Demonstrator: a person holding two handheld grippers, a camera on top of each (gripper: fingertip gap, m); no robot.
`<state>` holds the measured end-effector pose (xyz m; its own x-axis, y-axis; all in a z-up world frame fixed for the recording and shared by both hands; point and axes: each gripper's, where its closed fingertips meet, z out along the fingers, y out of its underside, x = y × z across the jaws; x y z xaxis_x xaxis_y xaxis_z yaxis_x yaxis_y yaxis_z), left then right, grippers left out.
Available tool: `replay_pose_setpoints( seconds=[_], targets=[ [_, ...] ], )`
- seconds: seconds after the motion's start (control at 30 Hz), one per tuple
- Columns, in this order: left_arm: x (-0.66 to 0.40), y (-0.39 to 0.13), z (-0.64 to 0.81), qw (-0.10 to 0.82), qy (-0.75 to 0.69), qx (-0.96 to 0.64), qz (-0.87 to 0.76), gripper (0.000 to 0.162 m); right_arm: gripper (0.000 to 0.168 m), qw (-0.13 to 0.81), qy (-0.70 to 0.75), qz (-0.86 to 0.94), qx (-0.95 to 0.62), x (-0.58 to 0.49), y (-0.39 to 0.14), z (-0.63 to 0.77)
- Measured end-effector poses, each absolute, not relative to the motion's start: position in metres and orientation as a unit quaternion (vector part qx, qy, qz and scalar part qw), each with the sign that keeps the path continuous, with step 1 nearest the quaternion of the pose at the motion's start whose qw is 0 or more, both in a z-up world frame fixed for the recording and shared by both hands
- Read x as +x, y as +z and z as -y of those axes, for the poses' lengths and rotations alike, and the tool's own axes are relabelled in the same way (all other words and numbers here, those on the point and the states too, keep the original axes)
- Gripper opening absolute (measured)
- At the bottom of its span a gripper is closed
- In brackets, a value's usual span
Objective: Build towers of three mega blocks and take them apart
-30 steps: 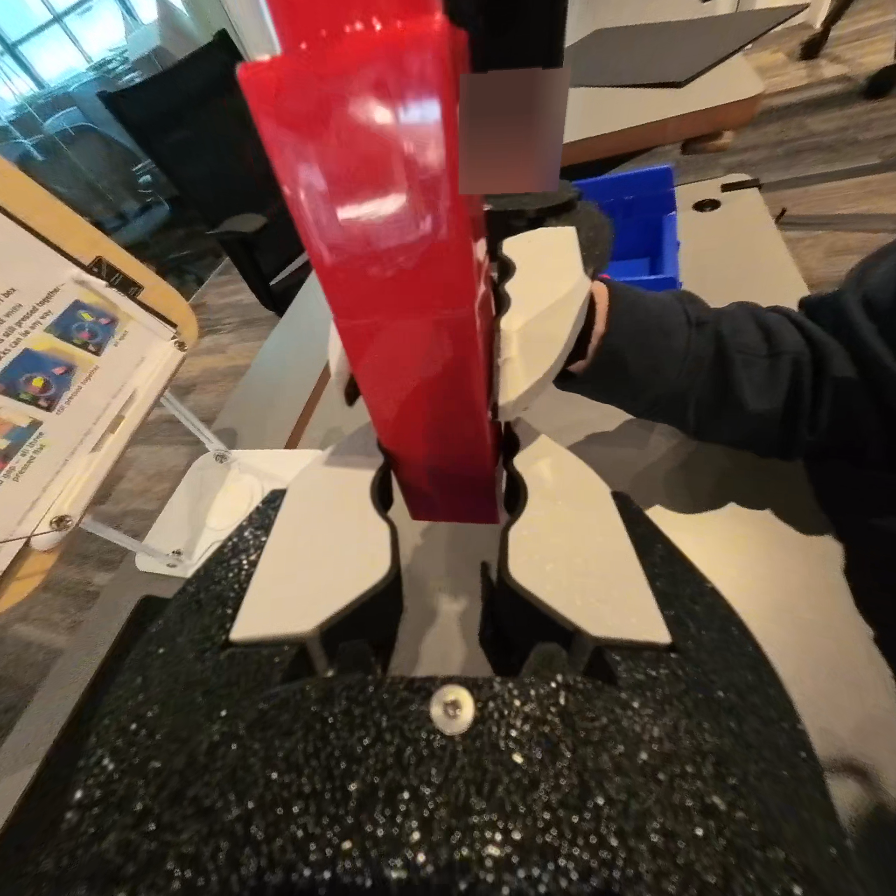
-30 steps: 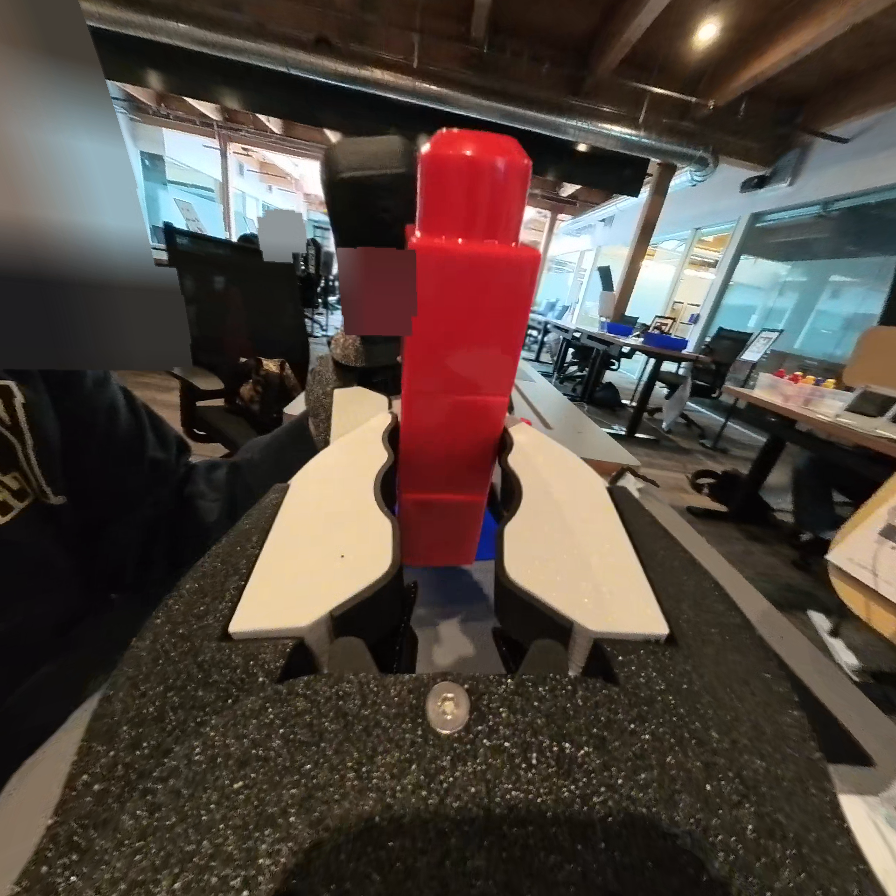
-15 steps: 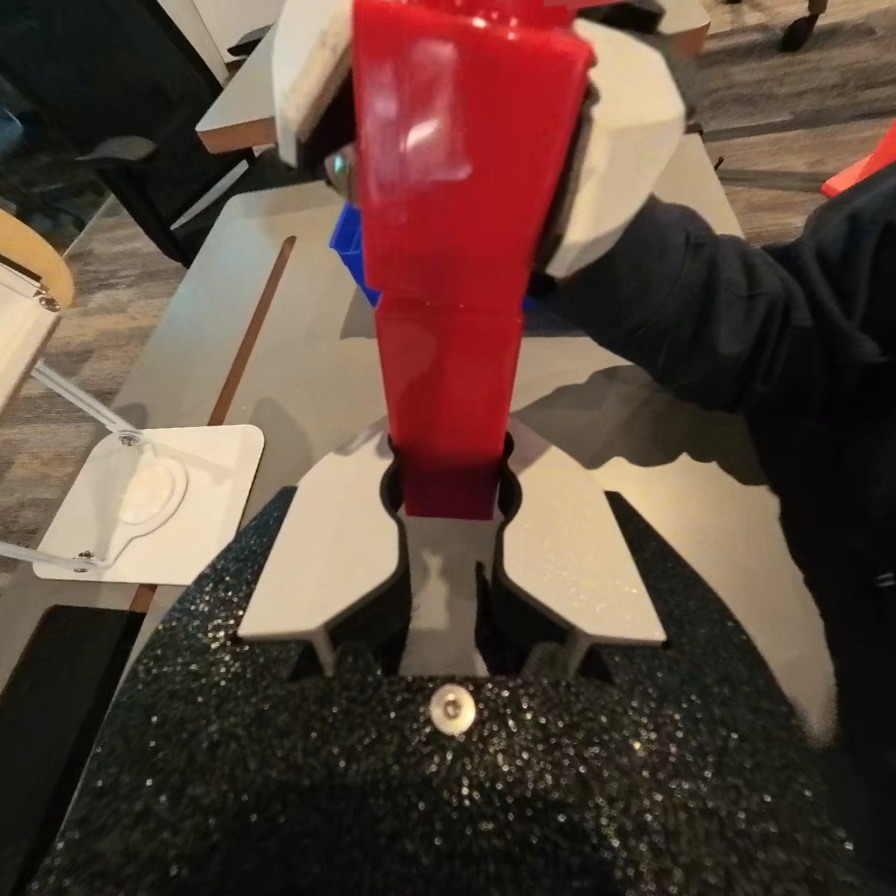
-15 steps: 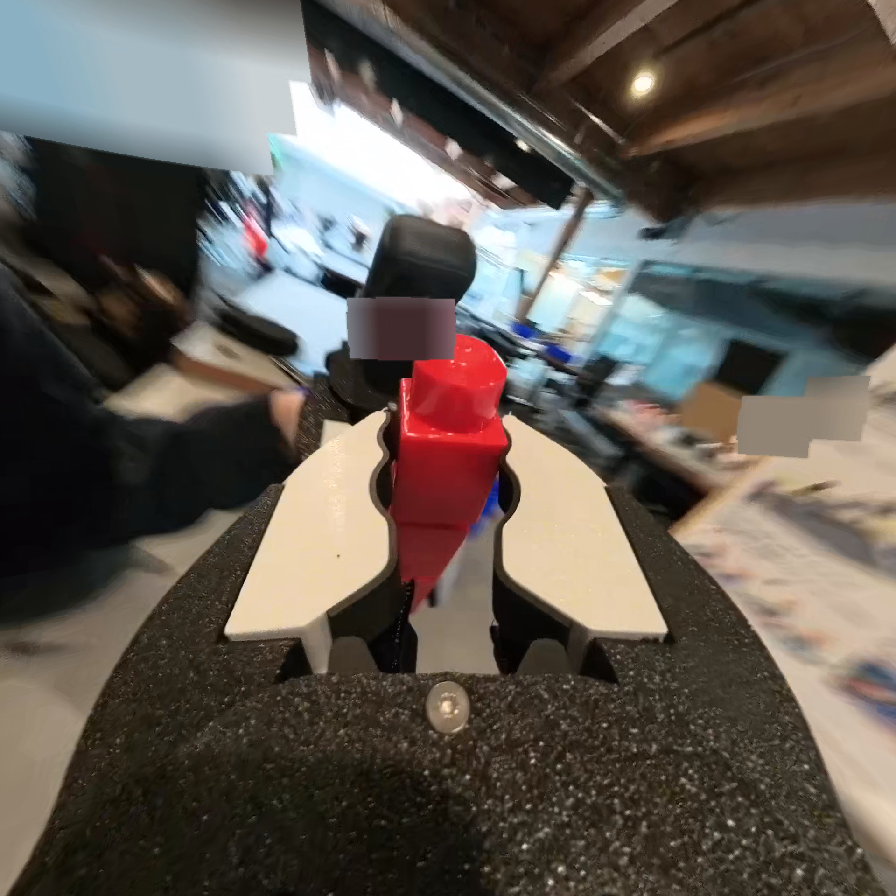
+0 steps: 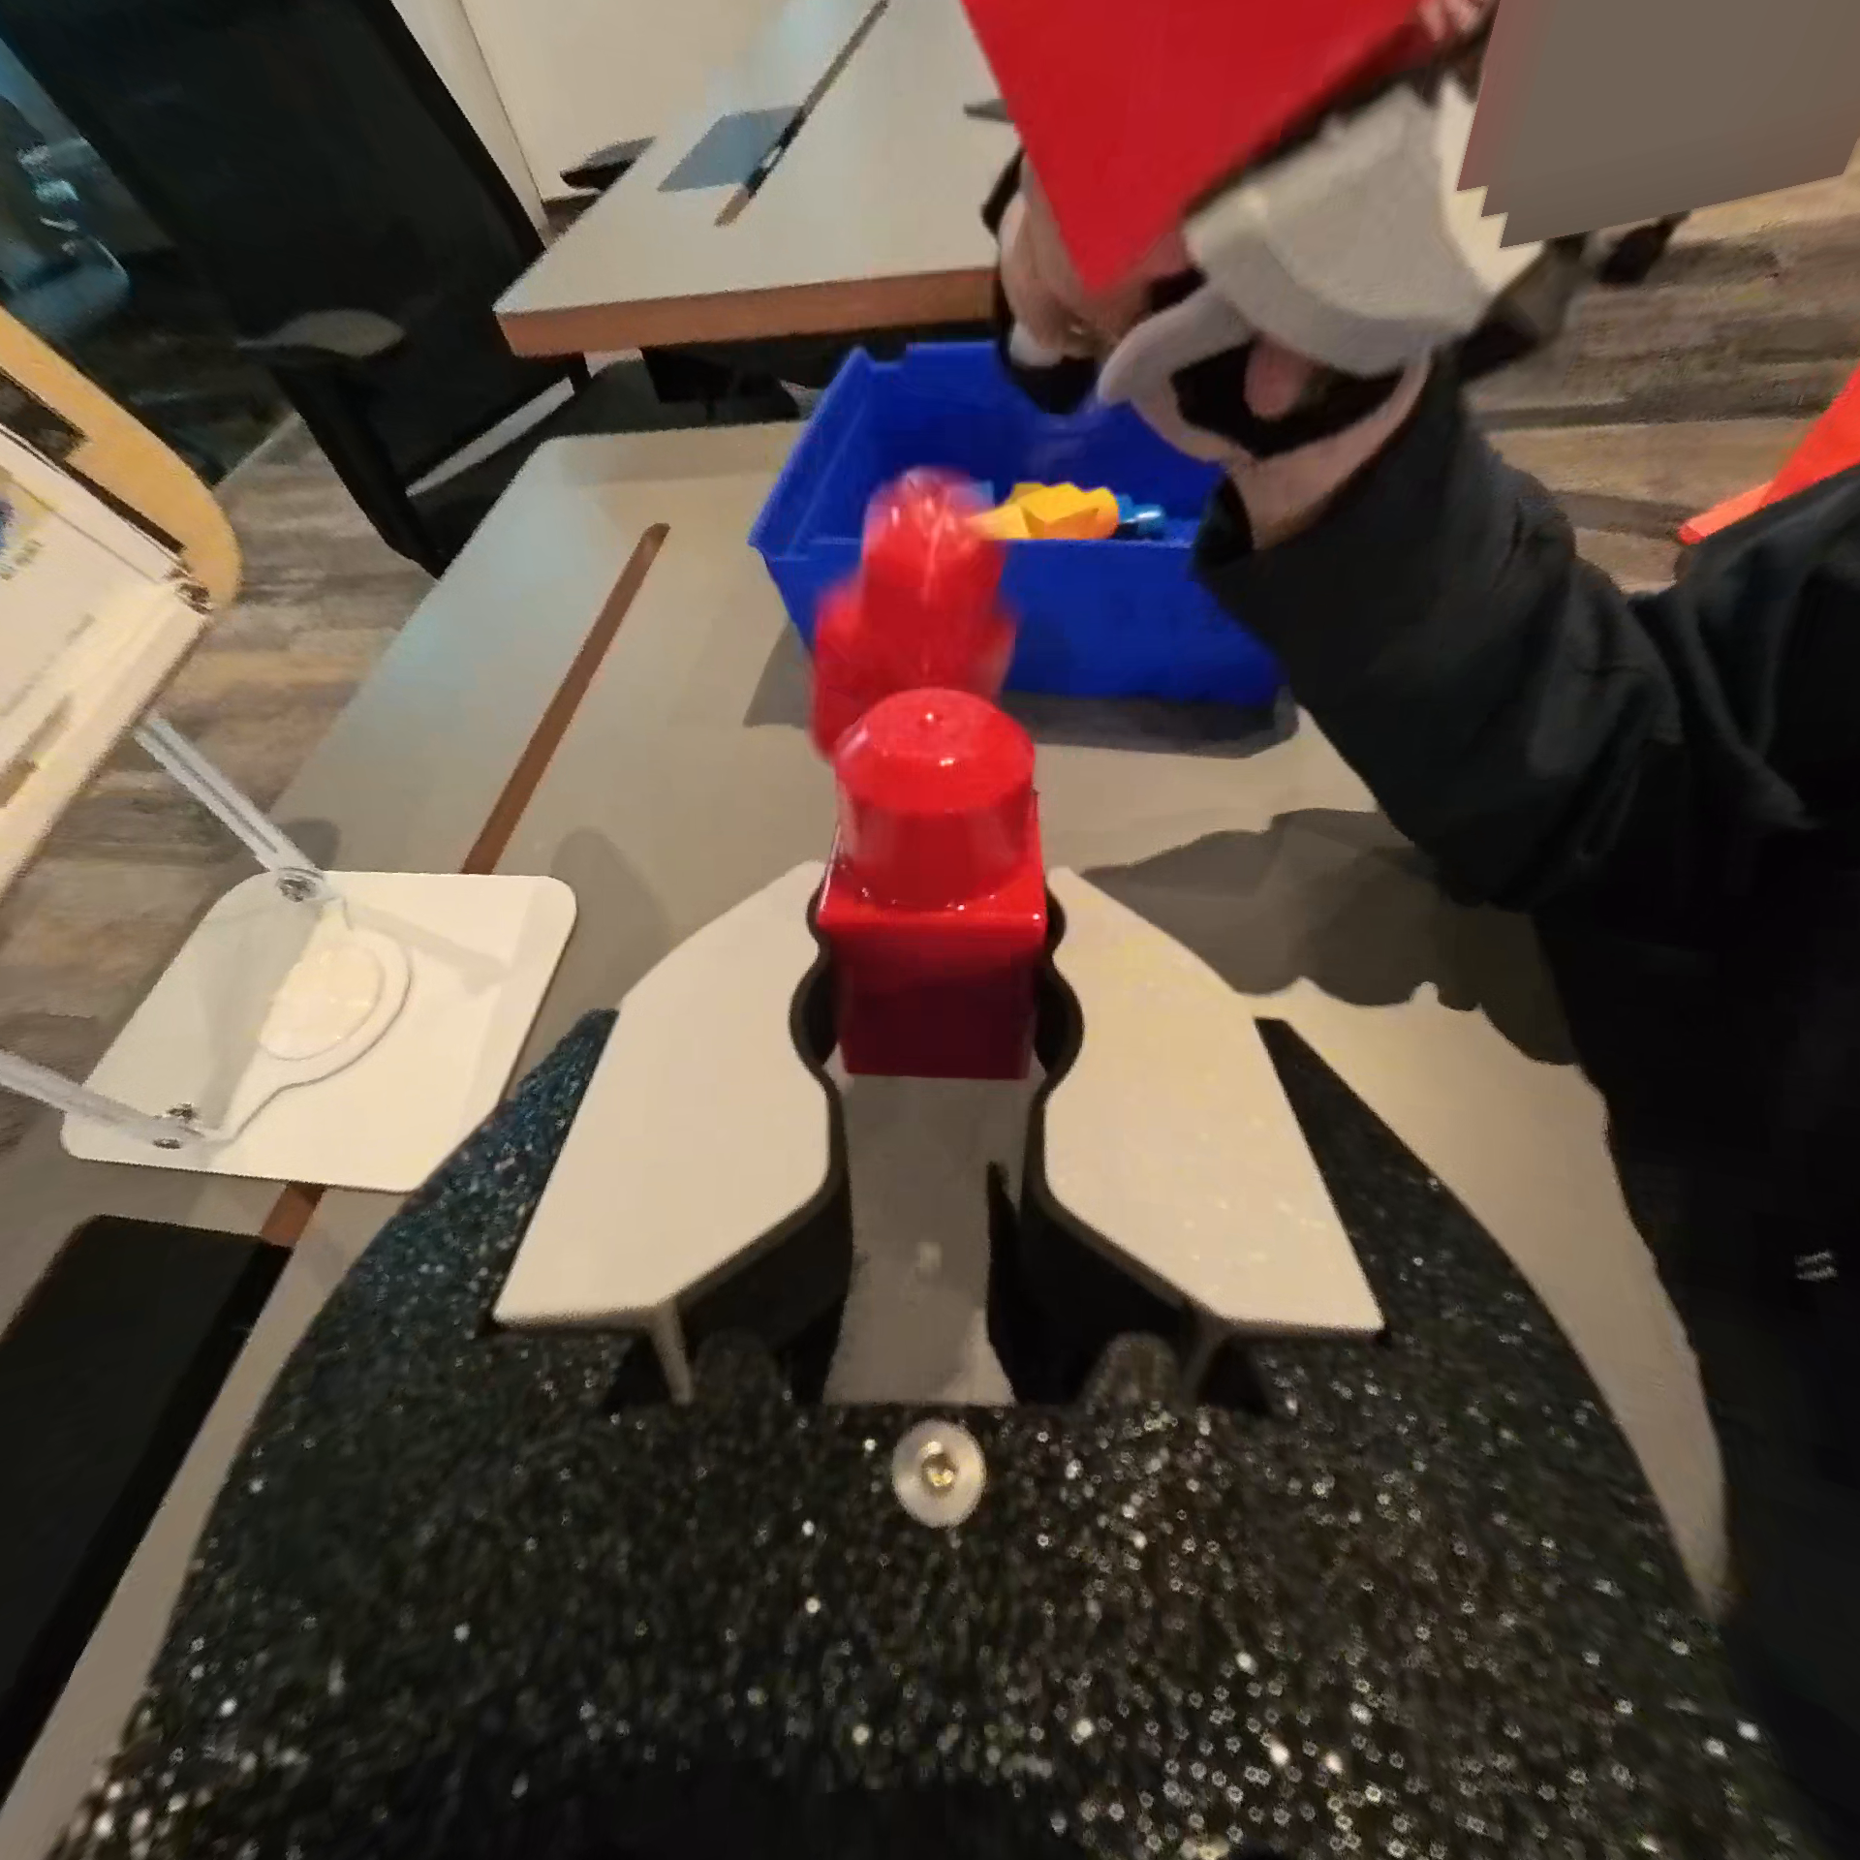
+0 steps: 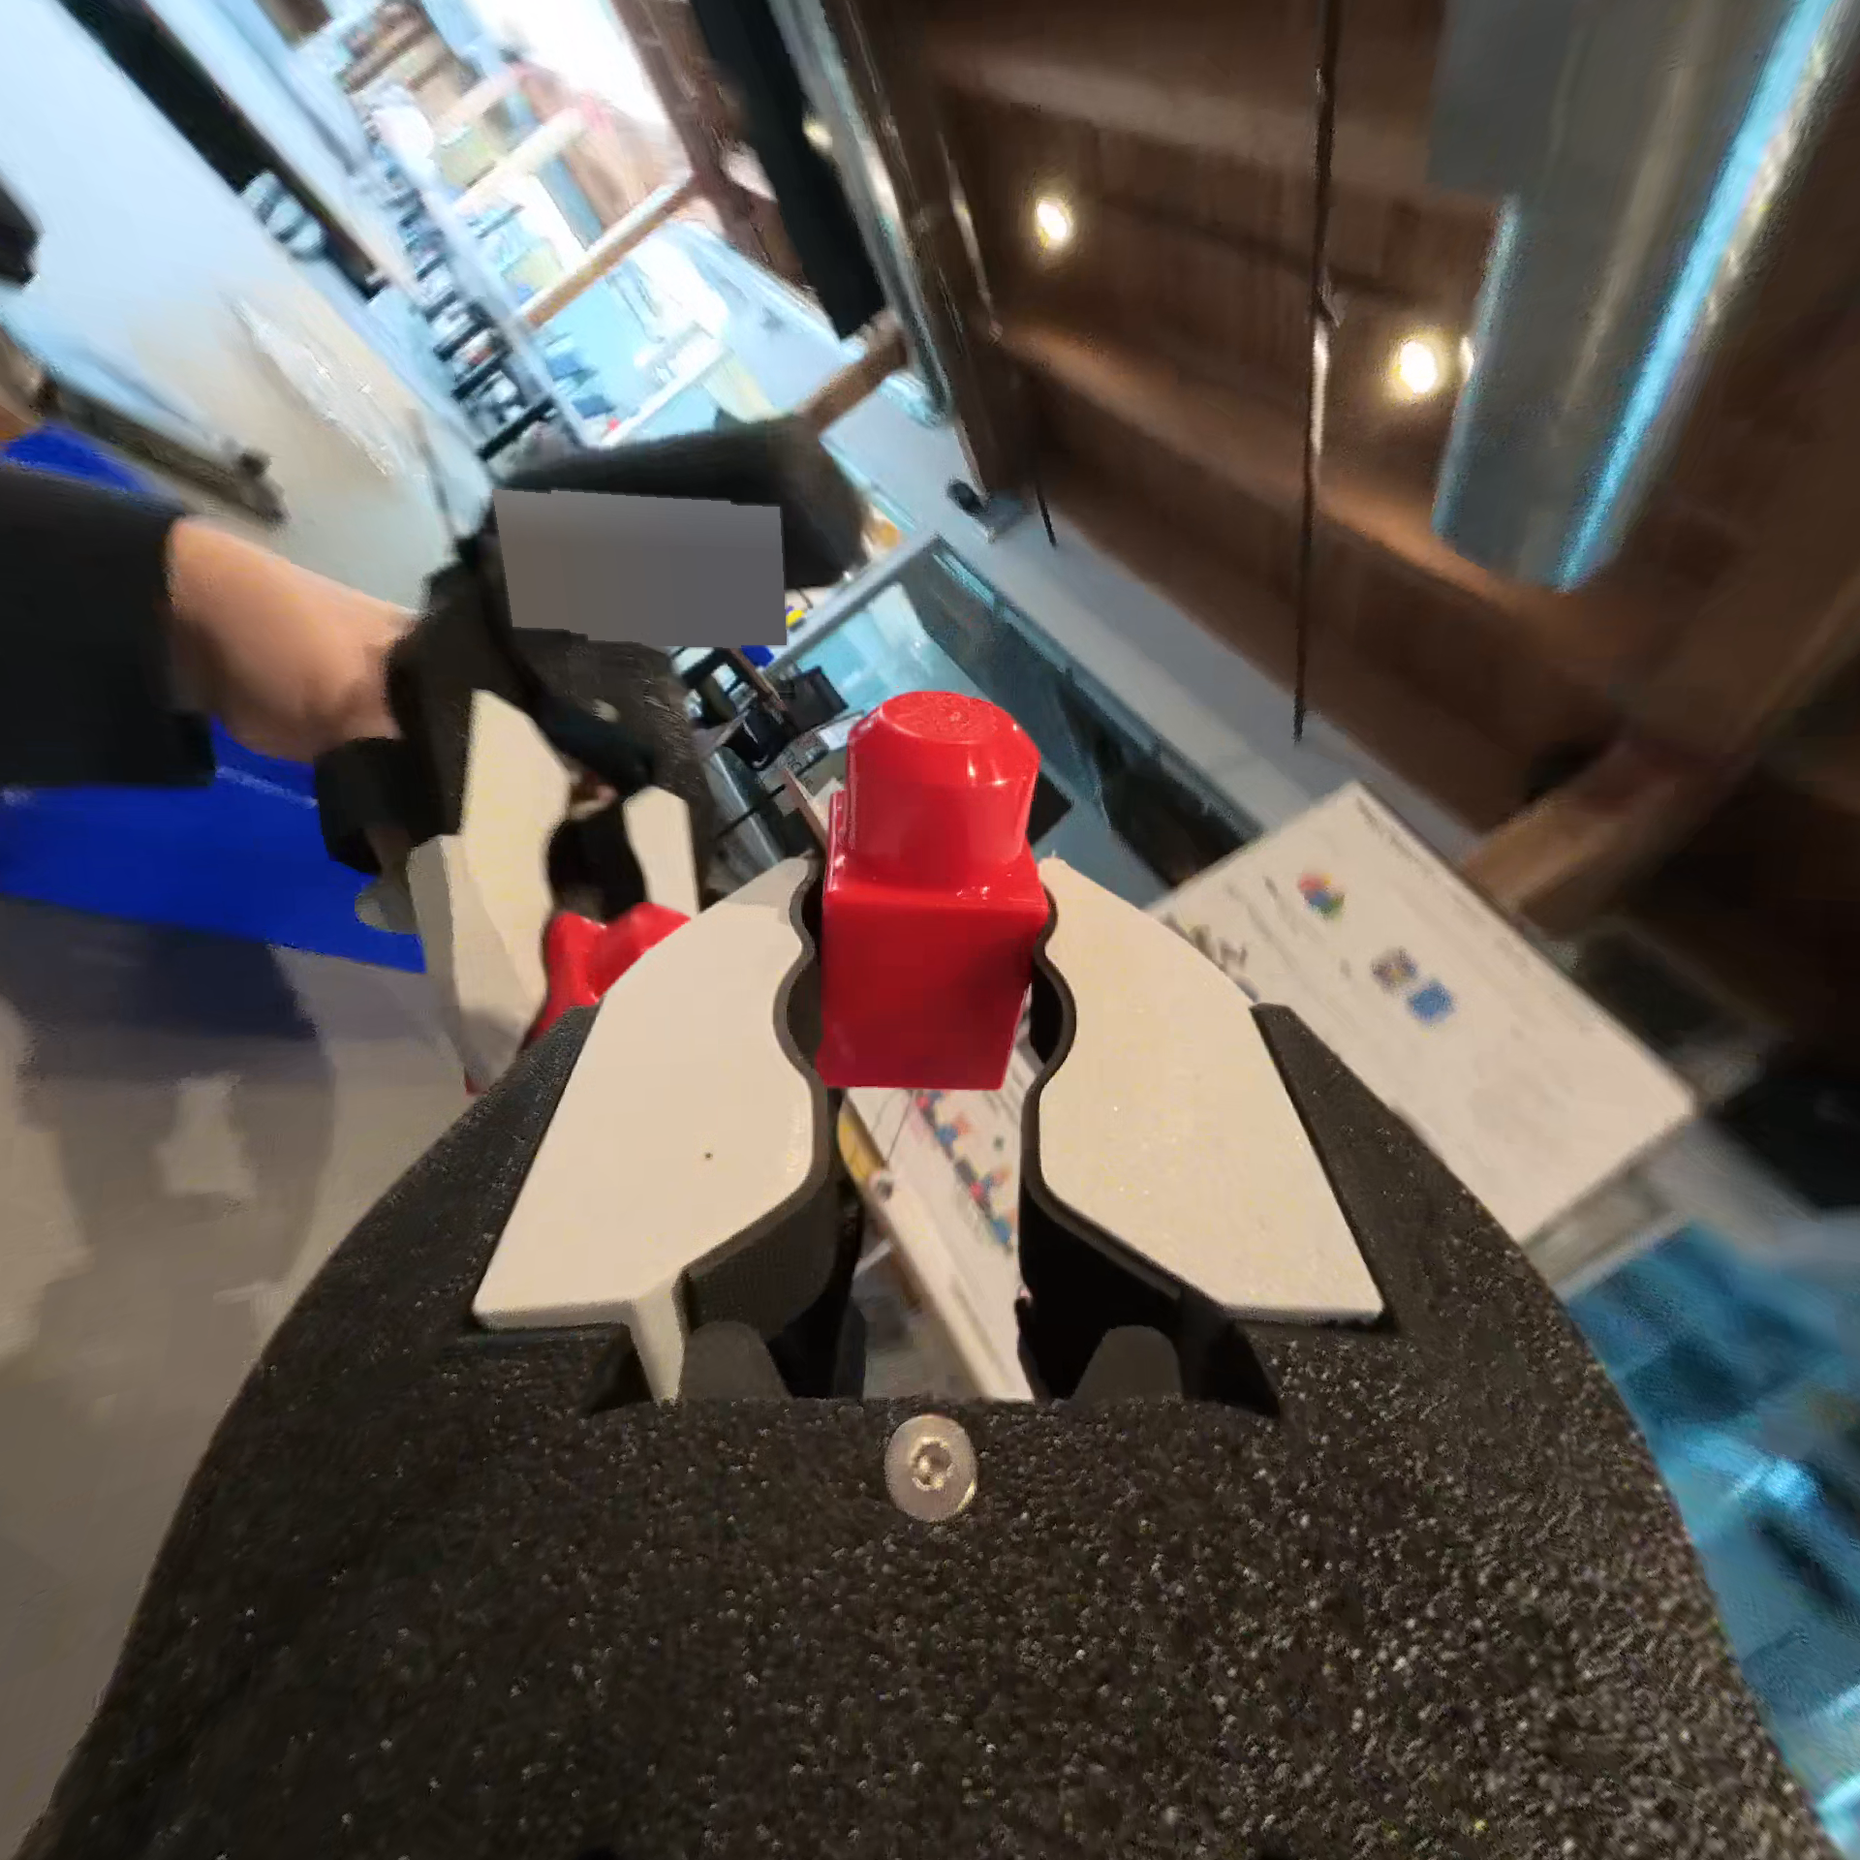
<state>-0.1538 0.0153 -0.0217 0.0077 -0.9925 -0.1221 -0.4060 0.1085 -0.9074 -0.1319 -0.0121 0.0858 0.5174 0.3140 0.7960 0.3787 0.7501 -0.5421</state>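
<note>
A: Now, item one: left gripper [image 5: 931, 971]; state?

B: Clenched on one red block [image 5: 931, 906], pinched by its square base; held above the table [image 5: 644, 705], short of the blue bin [image 5: 1107, 624].

A: Item two: right gripper [image 6: 921, 911]?

B: Likewise clamped on a single red block [image 6: 926, 966]; raised high over the bin, well apart from the left one.

A: Item three?

B: Third red block [image 5: 916, 604], smeared by motion, in front of the bin's near wall; airborne or landed, cannot tell; yellow blocks [image 5: 1047, 513] lie inside the bin.

A: Step in hand?

B: By my reading, the tower is apart and the pieces need setting down; lower each block close to the table or into the bin before letting go, one side at a time; a release from height would likely bounce it; mind the loose block when descending.

A: Orientation?

B: Left block: stud points away along the fingers, toward the bin; long axis runs with the fingers. Right block: stud forward too, axis along its fingers, aimed up toward the ceiling.
</note>
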Motion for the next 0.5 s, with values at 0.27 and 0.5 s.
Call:
replay_pose_setpoints(
  seconds=[0.27, 0.5],
  targets=[
    [-0.155, -0.018, -0.017, 0.439, -0.337, -0.565, -0.612, 0.036, 0.037, 0.807, 0.079, 0.420, -0.408, -0.088, 0.099, 0.012],
    [-0.152, -0.021, -0.018, 0.441, -0.323, -0.565, -0.618, 0.036, 0.037, 0.783, 0.087, 0.421, -0.450, -0.088, 0.088, -0.001]
  ],
)
